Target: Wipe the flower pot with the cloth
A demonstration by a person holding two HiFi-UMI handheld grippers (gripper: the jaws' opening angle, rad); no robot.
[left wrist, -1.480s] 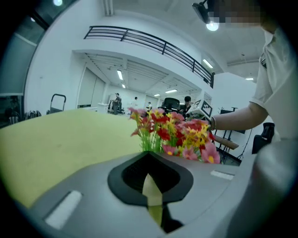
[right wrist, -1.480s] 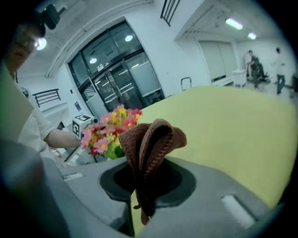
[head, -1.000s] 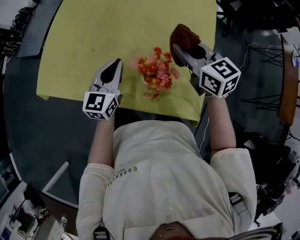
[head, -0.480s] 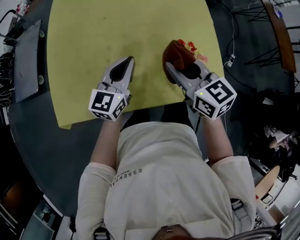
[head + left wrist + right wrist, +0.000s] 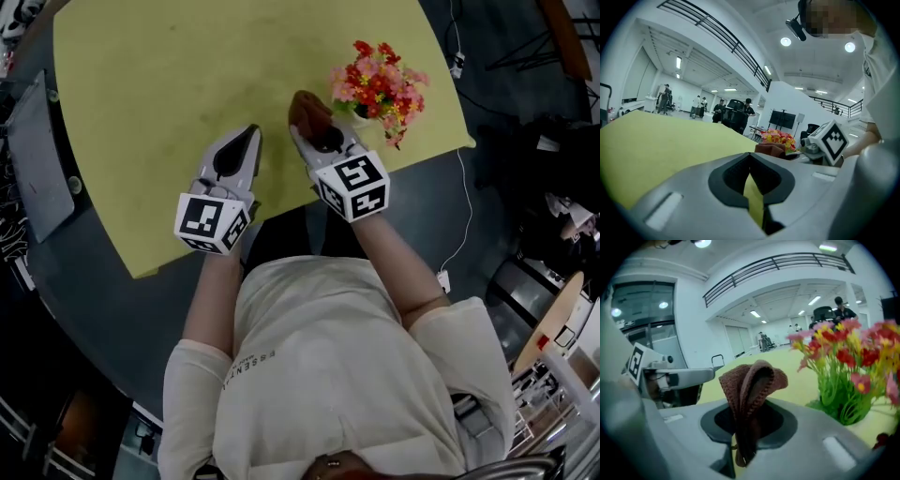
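Note:
A bunch of red, pink and yellow flowers [image 5: 377, 80] stands near the right edge of the yellow-green table [image 5: 169, 84]; the blooms hide the pot from above. My right gripper [image 5: 314, 131] is just left of the flowers, shut on a folded brown cloth [image 5: 309, 108]. In the right gripper view the cloth [image 5: 751, 383] sticks up out of the jaws, with the flowers [image 5: 843, 352] and green stems close on the right. My left gripper [image 5: 249, 133] hovers beside it over the table's near edge, shut and holding nothing. The left gripper view shows its jaws [image 5: 750, 161] pressed together.
The table's near edge runs under both grippers, with dark floor beyond it. A grey panel [image 5: 23, 169] lies off the table's left side and cables [image 5: 459, 61] trail on the floor at the right. Several people stand far back in the hall [image 5: 701, 107].
The right gripper, still shut on the cloth, swung from the flowers' right side across to their left and came down. The left gripper dipped a little. The head view shifted.

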